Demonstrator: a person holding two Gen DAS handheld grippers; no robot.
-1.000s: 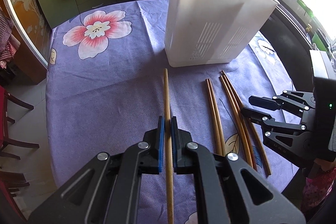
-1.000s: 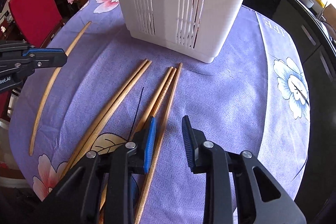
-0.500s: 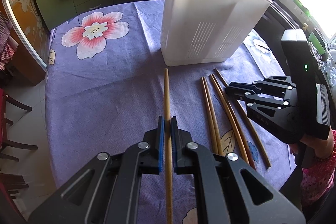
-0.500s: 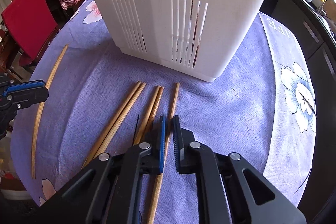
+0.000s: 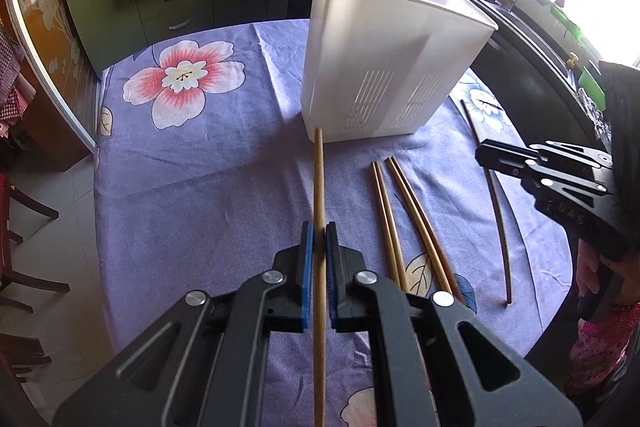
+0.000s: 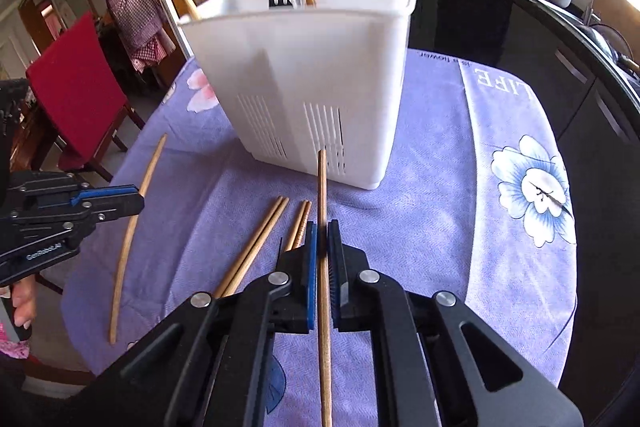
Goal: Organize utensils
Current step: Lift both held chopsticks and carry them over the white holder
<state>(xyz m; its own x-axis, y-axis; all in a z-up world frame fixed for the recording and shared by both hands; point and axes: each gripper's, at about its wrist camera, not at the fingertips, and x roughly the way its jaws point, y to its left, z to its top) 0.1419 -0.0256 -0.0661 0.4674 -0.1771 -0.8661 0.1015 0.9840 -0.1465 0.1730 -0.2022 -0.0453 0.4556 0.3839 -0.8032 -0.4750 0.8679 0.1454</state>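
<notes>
Right wrist view: right gripper (image 6: 322,241) clamps a chopstick (image 6: 322,187) mid-shaft; left gripper (image 5: 319,241) clamps another chopstick (image 5: 319,179). Light, stiff, smooth; likely pivots.

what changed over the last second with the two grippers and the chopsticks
The right gripper closed on the rightmost chopstick and lifted it clear of the purple tablecloth, away from the four chopsticks on the cloth. The left gripper stayed shut on its chopstick, barely moving. The white utensil holder stayed put.
</notes>
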